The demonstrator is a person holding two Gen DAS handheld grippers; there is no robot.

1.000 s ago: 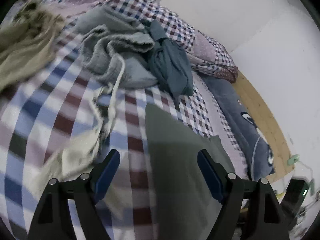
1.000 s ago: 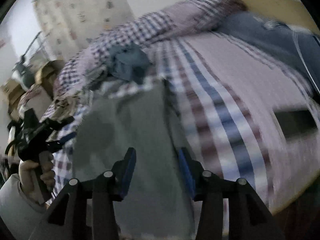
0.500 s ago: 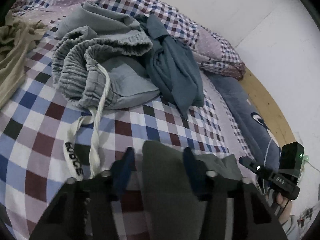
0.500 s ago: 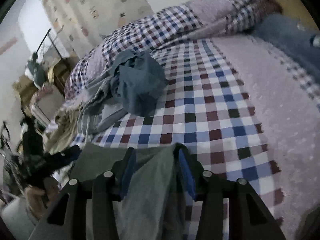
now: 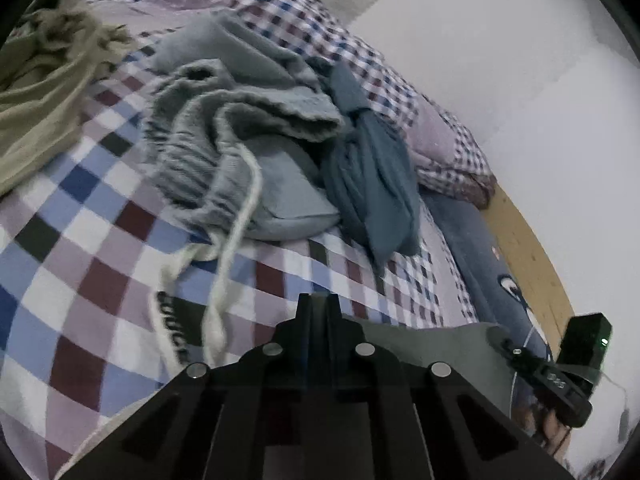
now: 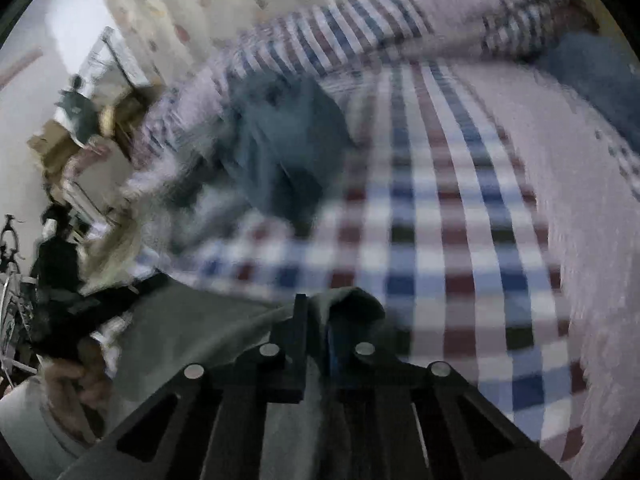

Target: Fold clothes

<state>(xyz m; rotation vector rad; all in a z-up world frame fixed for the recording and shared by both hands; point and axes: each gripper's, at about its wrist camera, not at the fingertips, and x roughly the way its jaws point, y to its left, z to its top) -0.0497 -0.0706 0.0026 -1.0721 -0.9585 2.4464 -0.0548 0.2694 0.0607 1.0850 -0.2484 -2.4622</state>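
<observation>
From the left wrist, the left gripper (image 5: 318, 308) has its fingers pressed together, pinching the near edge of the grey-green garment (image 5: 432, 344), which stretches rightward along the checked bedspread (image 5: 80, 248) toward the right gripper (image 5: 540, 376). From the right wrist, blurred, the right gripper (image 6: 318, 320) is likewise clamped on the bunched cloth (image 6: 208, 328), which runs leftward to the left gripper (image 6: 76, 320). Its long axis lies between them, so the fold likely needs both together.
</observation>
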